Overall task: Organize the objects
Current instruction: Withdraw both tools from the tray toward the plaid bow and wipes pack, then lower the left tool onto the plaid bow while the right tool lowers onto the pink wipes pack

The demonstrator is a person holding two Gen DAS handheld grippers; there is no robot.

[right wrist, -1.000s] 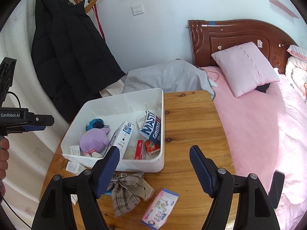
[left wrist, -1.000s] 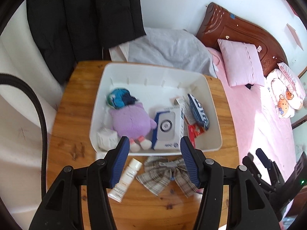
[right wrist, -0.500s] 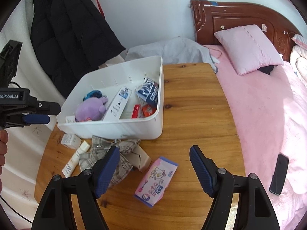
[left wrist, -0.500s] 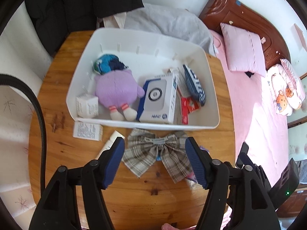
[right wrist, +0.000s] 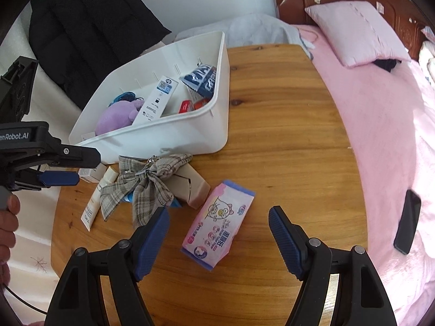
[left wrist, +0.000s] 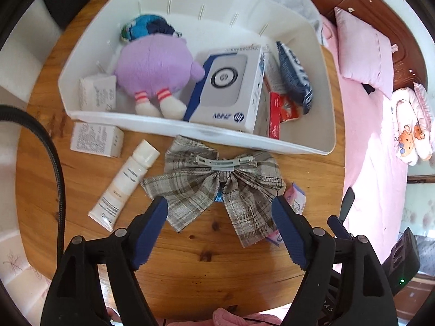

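Note:
A plaid bow hair clip (left wrist: 217, 187) (right wrist: 141, 187) lies on the round wooden table in front of a white bin (left wrist: 304, 146) (right wrist: 190, 133). My left gripper (left wrist: 220, 206) hovers just above the bow, its jaws opening, pads clear of the cloth. A pink tissue pack (right wrist: 217, 225) (left wrist: 295, 198) lies under my right gripper (right wrist: 217, 217), which stands open above it. A white tube (left wrist: 125, 184) and a small white box (left wrist: 96, 140) lie left of the bow. The bin holds a purple plush toy (left wrist: 152, 68), a white and blue box (left wrist: 231, 87) and several packets.
A tan cardboard piece (right wrist: 190, 187) lies partly under the bow. A black phone (right wrist: 407, 220) rests on the pink bed at the right. A black coat (right wrist: 89, 24) hangs behind the bin. A black cable (left wrist: 54, 168) curves over the table's left edge.
Both grippers have come down toward the table and tilted more steeply. The left jaws have spread wider and now frame the bow. The tissue pack now sits between the right fingers.

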